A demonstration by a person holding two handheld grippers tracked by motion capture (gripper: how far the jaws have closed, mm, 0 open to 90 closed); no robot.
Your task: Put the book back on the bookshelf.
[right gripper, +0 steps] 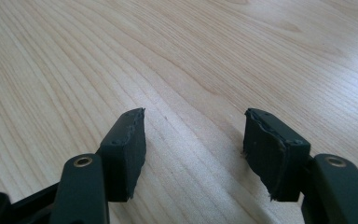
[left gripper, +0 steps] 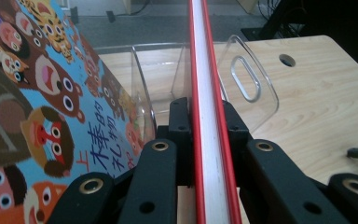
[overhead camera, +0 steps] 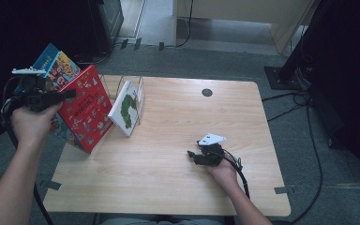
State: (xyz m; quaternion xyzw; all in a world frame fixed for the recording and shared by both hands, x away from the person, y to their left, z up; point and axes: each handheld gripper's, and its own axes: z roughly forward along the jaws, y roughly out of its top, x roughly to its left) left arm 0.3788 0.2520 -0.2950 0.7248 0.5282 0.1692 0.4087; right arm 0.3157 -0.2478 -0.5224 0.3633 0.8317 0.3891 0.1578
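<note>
A red picture book (overhead camera: 88,115) stands tilted at the table's left edge, and my left gripper (overhead camera: 69,94) is shut on its outer edge. Seen along the left gripper (left gripper: 208,122), both black pads clamp the red book (left gripper: 208,70), its white pages showing between the red covers. A blue book with cartoon animals (overhead camera: 58,63) leans behind it and looms large on the left (left gripper: 37,93). My right gripper (overhead camera: 192,155) rests low over the table's right half. In the right gripper view its jaws (right gripper: 193,140) stand open over bare wood.
A clear plastic book rack (overhead camera: 138,86) at the table's back left holds a white book with a green caterpillar (overhead camera: 127,107); its handled wall (left gripper: 247,79) is just beyond the red book. A cable hole (overhead camera: 207,92) sits near the far edge. Cables trail on the floor to the right.
</note>
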